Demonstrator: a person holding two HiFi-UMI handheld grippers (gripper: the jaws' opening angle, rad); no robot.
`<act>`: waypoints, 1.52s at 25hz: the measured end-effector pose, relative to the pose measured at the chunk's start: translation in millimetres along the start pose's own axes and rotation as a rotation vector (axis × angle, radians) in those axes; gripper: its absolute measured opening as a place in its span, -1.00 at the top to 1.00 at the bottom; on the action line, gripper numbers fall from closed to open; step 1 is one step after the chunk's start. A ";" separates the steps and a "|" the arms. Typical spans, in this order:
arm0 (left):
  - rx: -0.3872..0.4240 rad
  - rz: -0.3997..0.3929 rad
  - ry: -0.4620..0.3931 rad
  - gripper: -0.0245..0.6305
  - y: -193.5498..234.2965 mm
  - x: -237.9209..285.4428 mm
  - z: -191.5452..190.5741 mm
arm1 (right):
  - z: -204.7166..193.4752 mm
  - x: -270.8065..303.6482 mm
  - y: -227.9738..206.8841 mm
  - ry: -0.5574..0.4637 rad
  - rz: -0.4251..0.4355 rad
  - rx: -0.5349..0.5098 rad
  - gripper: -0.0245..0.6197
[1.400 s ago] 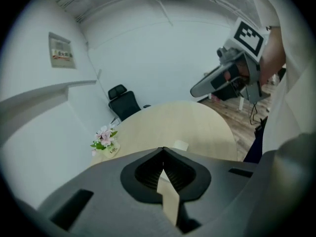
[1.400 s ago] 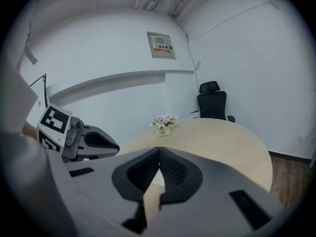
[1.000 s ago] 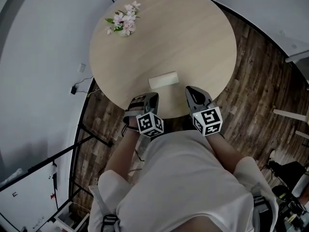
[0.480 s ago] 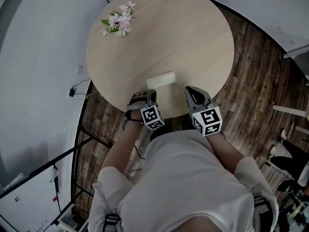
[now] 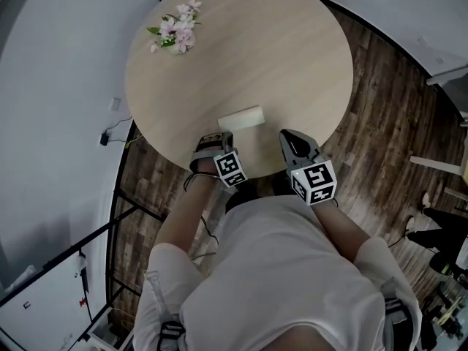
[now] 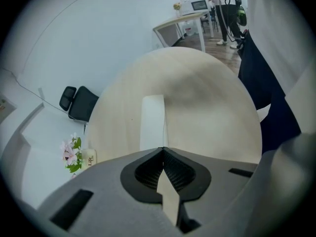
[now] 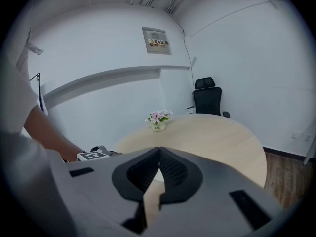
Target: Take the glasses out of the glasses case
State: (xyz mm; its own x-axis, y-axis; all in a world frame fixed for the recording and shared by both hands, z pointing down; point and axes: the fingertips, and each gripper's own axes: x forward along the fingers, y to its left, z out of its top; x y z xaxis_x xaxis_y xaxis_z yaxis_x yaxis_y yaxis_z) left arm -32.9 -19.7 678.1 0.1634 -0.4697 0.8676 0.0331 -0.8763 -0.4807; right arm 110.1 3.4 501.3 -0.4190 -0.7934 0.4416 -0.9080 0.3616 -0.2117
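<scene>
L gripper (image 6: 163, 148) & R gripper (image 7: 159, 148) both w/ jaws fully closed, nothing held; white glasses case (image 6: 152, 122) on table (image 6: 217, 107) just ahead of L tips, fwd-left of R.

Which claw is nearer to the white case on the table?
Left. The left claw is right at the case's near edge, towards its left end, pointing down at it. The right claw is off its right end, a little farther away. Both are shut.

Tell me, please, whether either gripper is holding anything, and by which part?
Nothing is held: the left gripper and right gripper are both shut with nothing between their jaws.
</scene>
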 end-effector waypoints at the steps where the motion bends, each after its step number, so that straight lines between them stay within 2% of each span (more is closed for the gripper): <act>1: -0.001 0.005 0.004 0.91 0.9 2.3 -1.0 | 0.1 0.6 -0.1 0.001 0.000 0.000 0.88; 18: -0.014 -0.014 0.043 0.91 -7.0 27.1 -11.1 | -5.9 10.9 -2.6 0.031 -0.002 0.015 0.88; 25: 0.005 0.010 0.039 0.91 -6.8 29.0 -12.2 | -8.2 18.1 -2.9 0.047 -0.001 0.019 0.88; 29: -0.021 0.012 0.033 0.91 -7.0 29.2 -10.7 | -14.4 26.1 -0.3 0.076 0.029 0.001 0.88; 33: -0.019 0.003 0.027 0.91 -7.2 29.8 -10.0 | -26.2 39.1 5.4 0.134 0.061 -0.128 0.88; 38: -0.012 -0.007 0.026 0.91 -7.2 29.8 -10.9 | -35.2 58.4 13.6 0.205 0.106 -0.431 0.88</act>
State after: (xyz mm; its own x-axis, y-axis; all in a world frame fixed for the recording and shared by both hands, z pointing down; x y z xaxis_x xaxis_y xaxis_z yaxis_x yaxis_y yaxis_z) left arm -39.1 -28.5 708.8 0.1377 -0.4663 0.8738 0.0225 -0.8805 -0.4734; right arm 73.0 -20.9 554.9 -0.4627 -0.6444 0.6088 -0.7631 0.6391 0.0964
